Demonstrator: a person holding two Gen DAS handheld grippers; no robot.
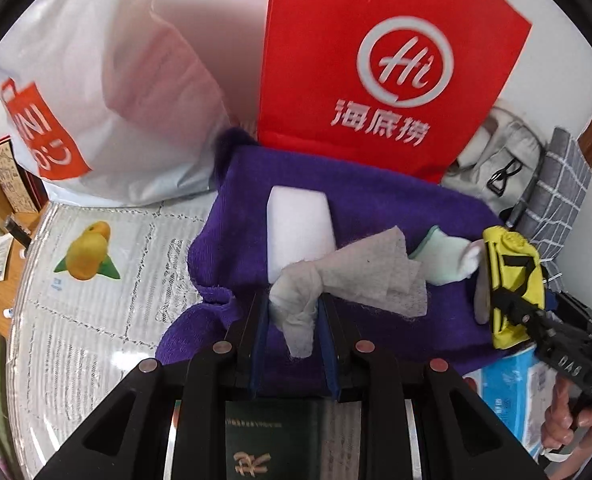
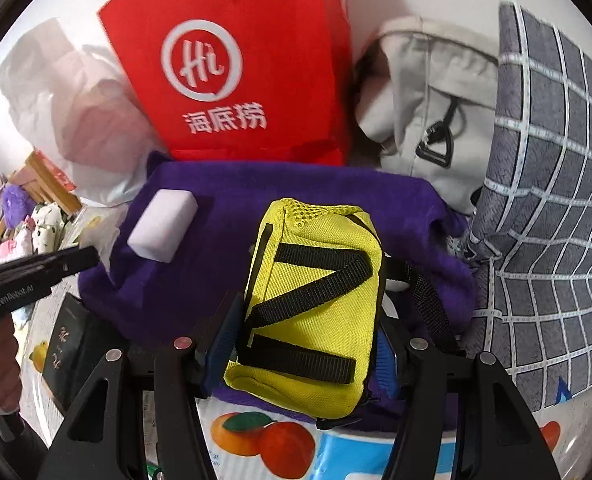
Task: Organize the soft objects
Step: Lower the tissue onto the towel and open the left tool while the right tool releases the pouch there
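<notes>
My left gripper (image 1: 292, 312) is shut on a grey wipe cloth (image 1: 360, 276), held just above a purple towel (image 1: 248, 216). A white sponge block (image 1: 298, 228) lies on the towel behind the cloth; it also shows in the right wrist view (image 2: 162, 226). A pale green sock (image 1: 446, 258) lies to the right. My right gripper (image 2: 308, 344) is shut on a yellow pouch with black straps (image 2: 312, 308), over the towel (image 2: 216, 264); the pouch also shows in the left wrist view (image 1: 510, 280).
A red paper bag (image 1: 376, 60) and a white plastic bag (image 1: 96, 92) stand behind the towel. A grey backpack (image 2: 428, 120) and a grey checked cushion (image 2: 544, 200) are at the right. A dark green booklet (image 1: 272, 440) and a tissue pack (image 2: 280, 444) lie near me.
</notes>
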